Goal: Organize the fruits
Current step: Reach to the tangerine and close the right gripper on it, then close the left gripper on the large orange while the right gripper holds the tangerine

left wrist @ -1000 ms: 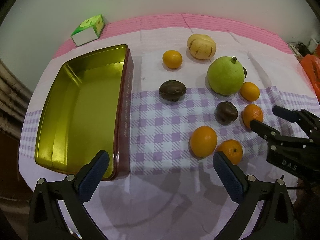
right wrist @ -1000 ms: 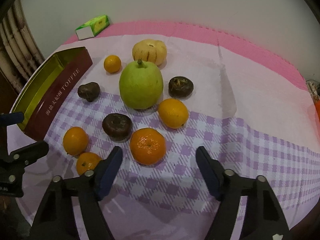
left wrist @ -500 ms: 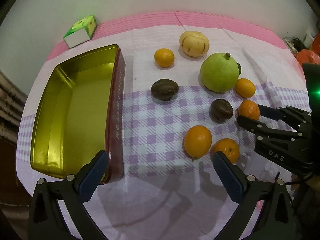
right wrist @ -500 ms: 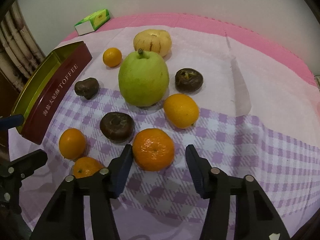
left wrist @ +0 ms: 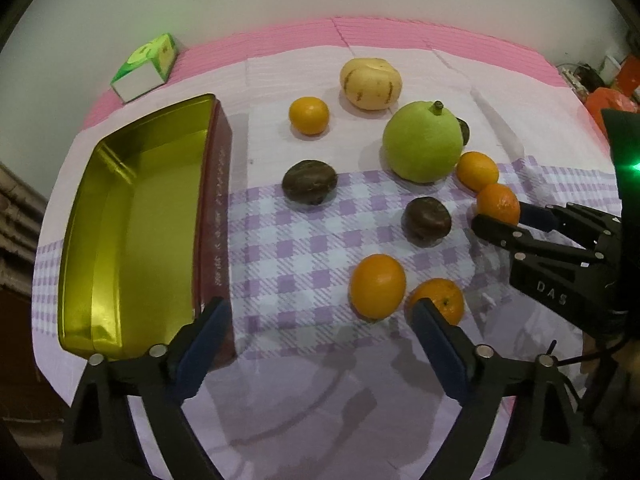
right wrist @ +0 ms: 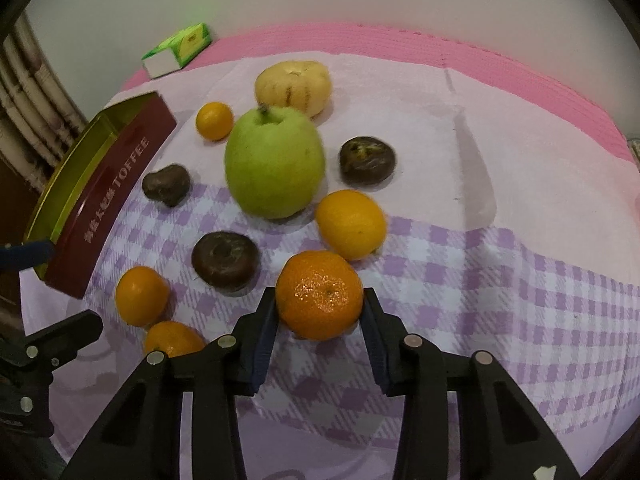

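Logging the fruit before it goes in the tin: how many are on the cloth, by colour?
Orange round citrus fruits: 5
Dark brown wrinkled fruits: 3
Large green pear-like fruit: 1
Pale yellow striped fruit: 1
Total: 10

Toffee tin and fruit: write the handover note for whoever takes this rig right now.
Right gripper: fingers closed around a mandarin that sits on the checked cloth; not lifted.
Left gripper: open, empty, hovering between the toffee tin and two oranges.
Tin: open, nothing in it.
On the cloth: green pear, pale striped melon, three dark brown fruits, the other oranges.
Done: no fruit is in the tin.
Left: probably lift this mandarin into the tin, then the others.
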Demonstrator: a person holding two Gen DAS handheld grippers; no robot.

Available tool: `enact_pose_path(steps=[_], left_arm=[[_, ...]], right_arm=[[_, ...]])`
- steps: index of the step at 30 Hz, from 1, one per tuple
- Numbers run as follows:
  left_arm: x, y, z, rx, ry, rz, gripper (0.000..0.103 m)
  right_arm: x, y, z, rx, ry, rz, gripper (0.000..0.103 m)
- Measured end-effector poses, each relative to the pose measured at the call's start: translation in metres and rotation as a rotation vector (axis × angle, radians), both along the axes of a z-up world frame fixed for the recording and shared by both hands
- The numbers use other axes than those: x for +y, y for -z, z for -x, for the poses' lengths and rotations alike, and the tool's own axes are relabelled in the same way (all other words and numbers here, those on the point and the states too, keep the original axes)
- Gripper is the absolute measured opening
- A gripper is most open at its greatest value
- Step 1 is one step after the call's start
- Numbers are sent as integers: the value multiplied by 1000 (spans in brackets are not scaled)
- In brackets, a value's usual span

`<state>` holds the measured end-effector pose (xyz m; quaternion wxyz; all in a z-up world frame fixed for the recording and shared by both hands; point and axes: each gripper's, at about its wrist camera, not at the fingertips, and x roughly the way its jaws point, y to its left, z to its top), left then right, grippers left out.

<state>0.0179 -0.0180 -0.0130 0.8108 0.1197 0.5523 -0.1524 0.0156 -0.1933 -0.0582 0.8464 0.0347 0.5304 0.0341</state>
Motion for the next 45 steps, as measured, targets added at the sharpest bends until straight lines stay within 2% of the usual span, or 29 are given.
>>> enact_pose_path(steps=[5, 13, 17, 30, 34, 45], left_arm=[[-5, 6, -8, 75, 13, 37, 72], [-15, 12, -20, 158, 28, 87, 61], [-20, 16, -26, 185, 26, 74, 56], [-23, 34, -36, 240, 11, 97, 47], [-21, 41, -38, 257, 7, 96, 38], [-17, 40, -37, 236, -1, 107, 38]], right_arm=[[-7, -4, -1, -5, 31, -9, 38], [-18, -9, 0, -11, 58, -20, 38], [-21, -10, -1, -8, 70, -25, 38], [-22, -10, 0, -4, 73, -31, 38], [-22, -10, 0, -3, 73, -31, 38], [-22, -9, 0, -4, 73, -29, 38]])
